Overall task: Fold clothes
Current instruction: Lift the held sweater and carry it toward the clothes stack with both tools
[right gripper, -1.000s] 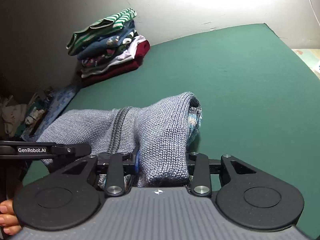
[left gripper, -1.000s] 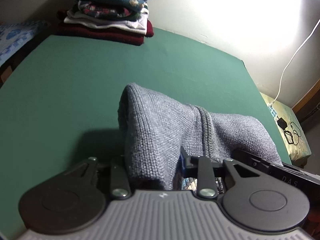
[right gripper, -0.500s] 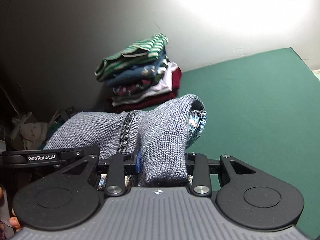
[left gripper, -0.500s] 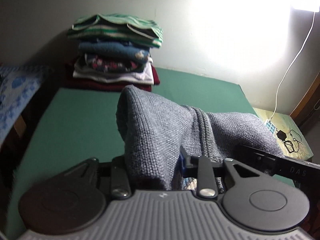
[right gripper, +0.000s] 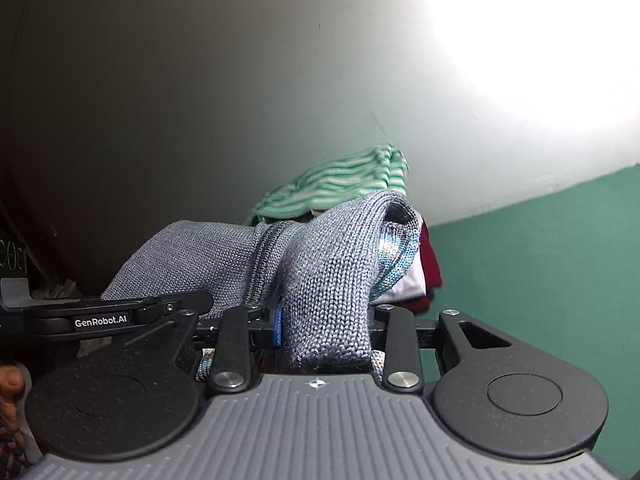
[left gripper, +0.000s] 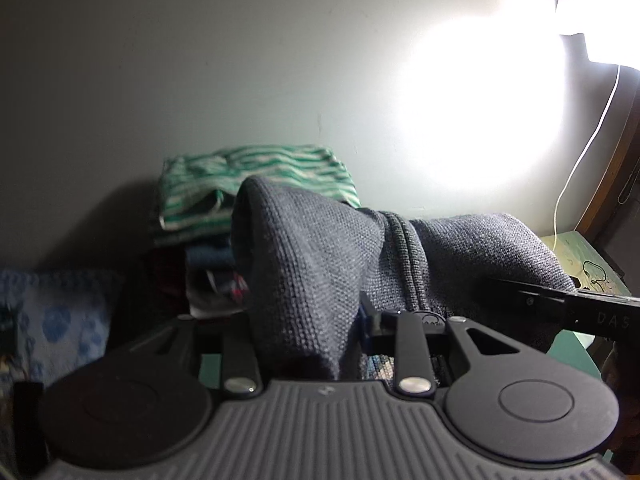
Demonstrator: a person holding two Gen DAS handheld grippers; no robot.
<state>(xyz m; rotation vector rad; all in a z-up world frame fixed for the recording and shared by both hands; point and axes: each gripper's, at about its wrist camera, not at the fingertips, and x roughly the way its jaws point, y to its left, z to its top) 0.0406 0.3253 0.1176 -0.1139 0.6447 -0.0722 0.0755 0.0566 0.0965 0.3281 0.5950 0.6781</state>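
We've got the grey sweater (left gripper: 316, 280) bunched up and pinched in both grippers, hanging between them in the air, off the green table (right gripper: 560, 280). The left gripper (left gripper: 316, 344) has its jaws pressed onto a thick fold of knit, and the right gripper (right gripper: 324, 336) is clamped on another fold the same way.

The two views split things up. The left wrist view catches a bright lamp (left gripper: 592, 16) in the top right corner, a white cord (left gripper: 580, 160) running down the wall from it, and a side table (left gripper: 576, 256) with a black cable on it. On the left edge there's a blue paw-print cloth (left gripper: 60, 320). Only a sliver of table peeks out low on the right there. The right gripper pokes in from the right edge as a black bar.

The right wrist view gives us way more table, running off to the right toward the wall. It also shows the sweater's blue striped lining (right gripper: 394, 256) peeking out of the fold, which the other view only hints at near the bottom. The left gripper shows at the left with its "GenRobot.AI" label, and a fingertip (right gripper: 10, 380) sits at the left edge.

Both views catch the stack of folded clothes (left gripper: 248, 216) at the table's far edge against the wall, a green striped top (right gripper: 344, 184) on top. No containers anywhere.
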